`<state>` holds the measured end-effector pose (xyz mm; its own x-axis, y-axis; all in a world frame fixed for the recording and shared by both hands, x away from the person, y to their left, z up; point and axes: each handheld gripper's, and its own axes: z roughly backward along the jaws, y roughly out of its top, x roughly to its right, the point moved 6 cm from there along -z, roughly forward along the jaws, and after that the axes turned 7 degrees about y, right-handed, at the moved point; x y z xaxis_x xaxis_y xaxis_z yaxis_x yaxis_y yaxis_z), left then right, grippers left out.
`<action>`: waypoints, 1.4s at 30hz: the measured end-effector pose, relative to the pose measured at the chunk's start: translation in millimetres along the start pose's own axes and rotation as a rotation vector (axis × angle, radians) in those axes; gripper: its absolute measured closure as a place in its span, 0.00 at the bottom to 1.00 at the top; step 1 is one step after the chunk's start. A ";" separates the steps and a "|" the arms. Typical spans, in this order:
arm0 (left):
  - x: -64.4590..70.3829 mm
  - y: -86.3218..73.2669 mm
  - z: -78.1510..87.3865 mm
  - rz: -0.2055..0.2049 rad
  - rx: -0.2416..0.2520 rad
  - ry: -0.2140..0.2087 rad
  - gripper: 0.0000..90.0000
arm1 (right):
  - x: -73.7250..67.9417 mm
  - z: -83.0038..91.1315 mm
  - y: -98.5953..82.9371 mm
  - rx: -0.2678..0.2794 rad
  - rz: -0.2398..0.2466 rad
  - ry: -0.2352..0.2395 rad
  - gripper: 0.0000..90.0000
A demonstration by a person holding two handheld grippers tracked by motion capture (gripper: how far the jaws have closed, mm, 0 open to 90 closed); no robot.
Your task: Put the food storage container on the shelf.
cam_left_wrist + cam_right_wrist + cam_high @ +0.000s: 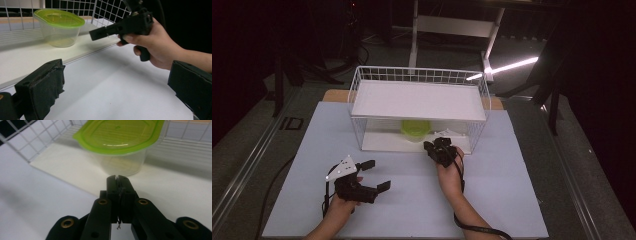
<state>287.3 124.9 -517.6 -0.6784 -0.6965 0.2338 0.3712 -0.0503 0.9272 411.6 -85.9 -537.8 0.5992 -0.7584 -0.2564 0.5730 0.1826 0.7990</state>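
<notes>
1. Container [120, 147]: clear plastic tub, oval, walls tapering to a narrower base, nothing visible inside; closed by a lime-green lid [58, 17] with a raised rim and faint concentric ridges on top
2. Location of container: upright on the lower white shelf [22, 56] of a white wire rack [419, 75], at centre of the high view beneath the rack's upper white tray [419, 100]; upper left of the left gripper view, top centre of the right gripper view
3. Right gripper [117, 178]: jaws pressed together, nothing between them; tips just short of the tub's base, at the front edge of the shelf, not touching the tub
4. Left gripper [375, 175]: jaws wide apart, nothing held; lower left of the high view, over the pale table sheet [492, 200], well apart from the rack
5. Right hand [160, 47]: wrapped round the grip of its tool
</notes>
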 end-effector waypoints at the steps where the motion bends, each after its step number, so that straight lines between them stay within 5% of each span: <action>1: -0.1 0.6 0.2 0.002 0.001 0.001 0.02 | -1.8 2.3 -1.2 0.000 0.004 0.006 0.96; 10: 2.4 9.3 -0.6 0.001 -0.007 -0.011 0.02 | -21.4 23.6 -14.7 -0.005 0.078 0.047 0.87; 24: 6.5 17.3 5.5 -0.027 -0.021 -0.008 0.02 | -39.4 59.1 -22.5 0.049 0.143 0.130 0.33; 30: 5.5 19.6 16.3 -0.039 -0.022 -0.002 0.02 | -42.0 77.2 -25.5 0.071 0.123 0.185 0.24; 42: 1.3 11.1 35.7 -0.040 -0.025 0.015 0.02 | -39.7 117.5 -35.5 0.131 0.117 0.204 0.21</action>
<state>267.9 149.0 -496.5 -0.6833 -0.7044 0.1920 0.3600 -0.0962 0.9280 301.8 -135.8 -492.2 0.7650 -0.5925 -0.2524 0.4241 0.1685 0.8898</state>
